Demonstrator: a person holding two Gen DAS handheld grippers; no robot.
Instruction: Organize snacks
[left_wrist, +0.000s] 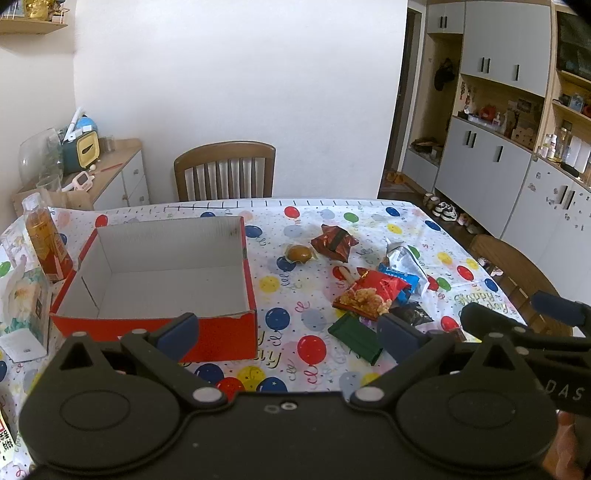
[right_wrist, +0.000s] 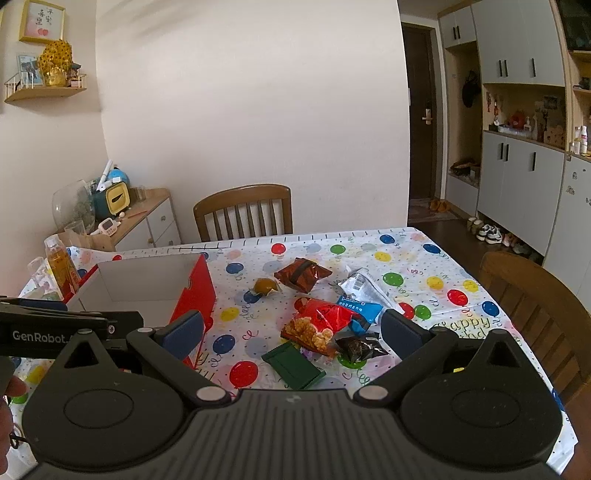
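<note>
Balloon-print tablecloth (right_wrist: 406, 258) (dining room), wooden chair (right_wrist: 243, 212) behind

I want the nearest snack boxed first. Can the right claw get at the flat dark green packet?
Probably yes. The flat dark green packet lies uncovered on the balloon-print tablecloth, just ahead of the open right claw, with nothing between them.

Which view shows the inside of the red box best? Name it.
The left wrist view: it looks down into the red box, showing its bare white floor and all four walls. The right wrist view sees the box at a slant from the side; only the far inner walls show, the floor hidden.
</note>
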